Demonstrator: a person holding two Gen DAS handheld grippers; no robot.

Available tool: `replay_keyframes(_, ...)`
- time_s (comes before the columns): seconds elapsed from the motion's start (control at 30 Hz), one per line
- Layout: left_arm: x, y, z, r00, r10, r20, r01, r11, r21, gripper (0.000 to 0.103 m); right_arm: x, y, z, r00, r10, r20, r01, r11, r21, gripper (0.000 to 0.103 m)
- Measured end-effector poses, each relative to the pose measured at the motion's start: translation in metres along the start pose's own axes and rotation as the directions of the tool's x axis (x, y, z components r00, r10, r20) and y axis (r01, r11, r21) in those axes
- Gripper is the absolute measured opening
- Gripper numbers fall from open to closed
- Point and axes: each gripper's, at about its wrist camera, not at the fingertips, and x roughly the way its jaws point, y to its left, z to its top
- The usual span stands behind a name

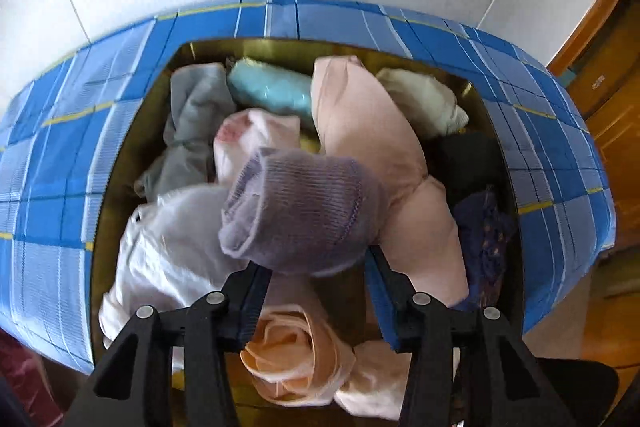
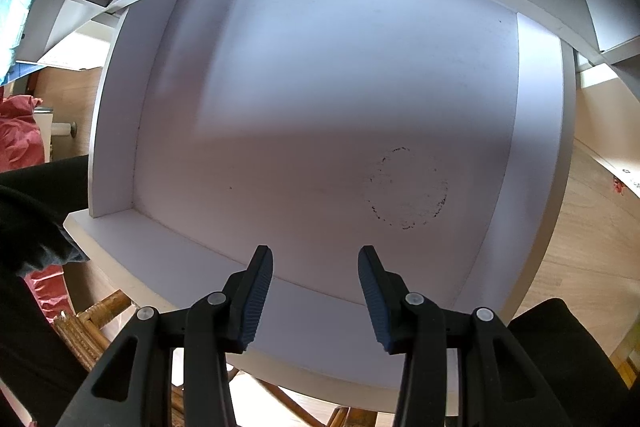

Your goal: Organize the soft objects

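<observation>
Left gripper pinching only the near end of the purple rolled sock, hanging over the heaped gold-lined box; risking slipping back into the pile. Right gripper part-open, holding nothing, hovering over the bare white drawer.

Contents — one gold box with about ten rolled garments. One purple sock roll; one white drawer.

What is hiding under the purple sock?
Under the purple sock you can see a white cloth, a long pink roll and a peach bundle. Anything directly underneath is covered.
</observation>
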Motion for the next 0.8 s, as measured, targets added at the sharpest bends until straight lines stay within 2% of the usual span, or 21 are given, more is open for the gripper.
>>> replay_keyframes(0.03, -0.004, -0.001, -0.003, 1.000, -0.007, 0.006, 0.006, 1.000, 0.007, 0.054, 0.000, 0.000, 0.000, 1.000, 0.000, 0.001, 0.000, 1.000, 0.001, 0.045)
replay_keyframes(0.1, -0.019, -0.002, -0.011, 0.998, 0.004, 0.059, -0.006, 1.000, 0.029, 0.072, 0.000, -0.001, -0.001, 1.000, 0.000, 0.001, 0.000, 1.000, 0.002, 0.045)
replay_keyframes(0.17, -0.037, -0.004, -0.020, 0.992, 0.031, 0.120, -0.036, 0.999, 0.035, 0.083, 0.000, -0.001, -0.001, 1.000, -0.005, 0.002, 0.005, 1.000, 0.000, 0.045)
replay_keyframes(0.27, -0.058, -0.006, -0.036, 0.981, 0.045, 0.188, -0.054, 0.997, 0.045, 0.088, 0.001, 0.003, 0.000, 1.000, -0.025, 0.005, 0.025, 1.000, -0.009, 0.045)
replay_keyframes(0.37, -0.070, -0.007, -0.052, 0.973, 0.055, 0.226, -0.067, 0.996, 0.050, 0.100, -0.001, 0.004, -0.002, 0.998, -0.058, 0.013, 0.058, 0.998, -0.020, 0.045)
replay_keyframes(0.47, -0.082, -0.008, -0.075, 0.963, 0.070, 0.260, -0.085, 0.995, 0.046, 0.101, -0.006, 0.004, -0.005, 0.997, -0.072, 0.030, 0.072, 0.997, -0.018, 0.045)
replay_keyframes(0.57, -0.091, -0.002, -0.102, 0.960, 0.075, 0.268, -0.083, 0.996, 0.019, 0.103, -0.012, 0.005, -0.012, 0.996, -0.077, 0.046, 0.078, 0.997, -0.016, 0.048)
replay_keyframes(0.63, -0.089, 0.000, -0.115, 0.962, 0.078, 0.260, -0.081, 0.997, -0.002, 0.103, -0.017, 0.005, -0.017, 0.996, -0.073, 0.060, 0.074, 0.997, -0.013, 0.063)
replay_keyframes(0.8, -0.080, 0.012, -0.157, 0.972, 0.095, 0.214, -0.084, 0.995, -0.060, 0.103, -0.035, 0.001, -0.027, 0.991, -0.074, 0.116, 0.073, 0.997, 0.010, 0.072)
